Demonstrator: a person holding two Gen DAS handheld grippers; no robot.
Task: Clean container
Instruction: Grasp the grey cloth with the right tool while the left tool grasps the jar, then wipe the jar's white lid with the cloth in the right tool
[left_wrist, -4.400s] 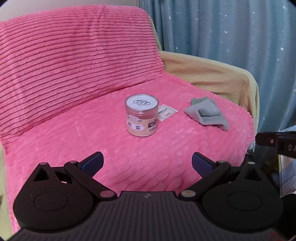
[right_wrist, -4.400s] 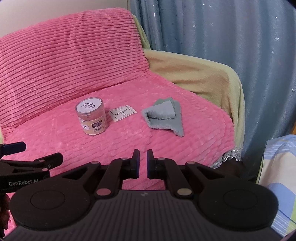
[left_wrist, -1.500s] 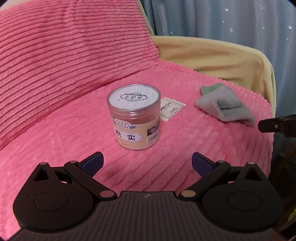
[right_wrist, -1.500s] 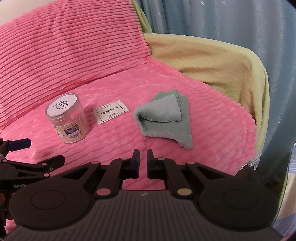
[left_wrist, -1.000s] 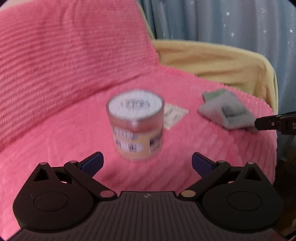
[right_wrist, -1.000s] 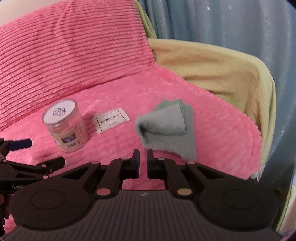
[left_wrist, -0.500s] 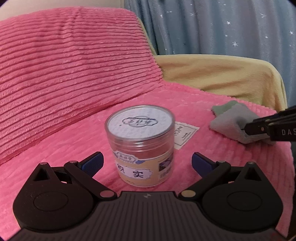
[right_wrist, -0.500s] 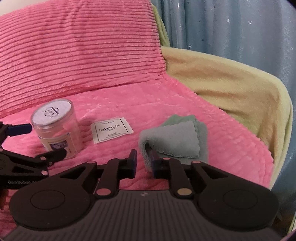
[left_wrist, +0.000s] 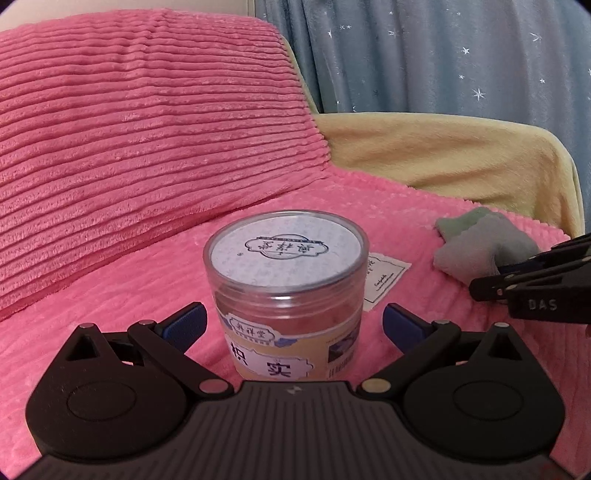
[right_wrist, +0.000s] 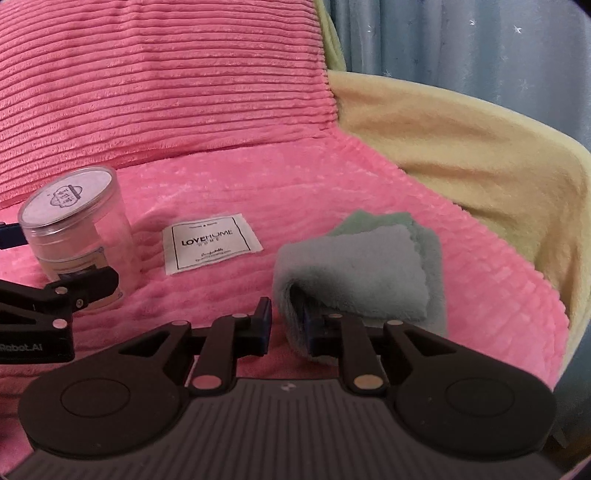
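Sofa cover (left_wrist: 140, 155): pink ribbed plush over seat and backrest; yellow fabric shows on the armrest.
Left tongs (left_wrist: 291, 325): spread wide, 1 blue pad on each side of the jar, neither touching it.
Right tongs (right_wrist: 284, 325): slightly parted, right finger tucked into the cloth's fold.
Cloth (right_wrist: 362, 273): grey-green, folded, right of the label.
Jar (left_wrist: 286, 295): clear, lidded, upright on the seat.
Label (right_wrist: 210, 247): white, flat, between jar and cloth.
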